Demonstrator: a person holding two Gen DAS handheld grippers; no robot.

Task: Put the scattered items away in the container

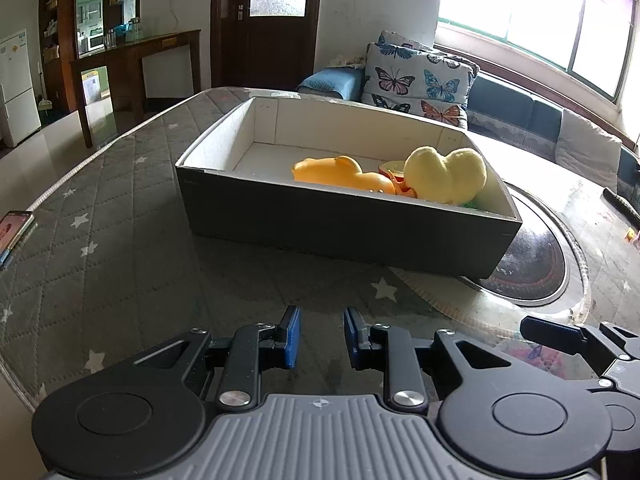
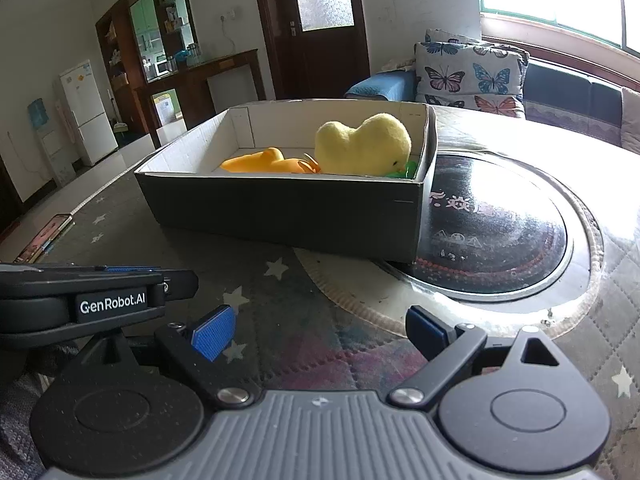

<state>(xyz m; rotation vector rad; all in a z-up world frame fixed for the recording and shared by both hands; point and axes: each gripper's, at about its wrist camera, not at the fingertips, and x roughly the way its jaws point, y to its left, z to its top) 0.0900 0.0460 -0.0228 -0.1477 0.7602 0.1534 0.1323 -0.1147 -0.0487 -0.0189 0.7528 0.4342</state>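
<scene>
A dark box with white inside point(image 1: 320, 220) point(image 2: 280, 208) stands on the table ahead of both grippers. In it lie a yellow plush toy point(image 1: 444, 174) point(image 2: 362, 144), an orange rubber toy point(image 1: 340, 172) point(image 2: 264, 162), a red-and-cream item point(image 1: 392, 169) and something green point(image 2: 404, 170). My left gripper point(image 1: 320, 336) is empty, low over the table in front of the box, its jaws a narrow gap apart. My right gripper point(image 2: 320, 332) is open wide and empty, also in front of the box. The left gripper also shows at the left of the right wrist view point(image 2: 100, 300).
The table has a grey star-patterned quilted cover point(image 1: 120, 208) and a round black glass inset point(image 2: 492, 240) partly under the box. A phone point(image 1: 14, 232) point(image 2: 44, 236) lies near the table's left edge. A sofa with butterfly cushions point(image 1: 420, 80) stands behind.
</scene>
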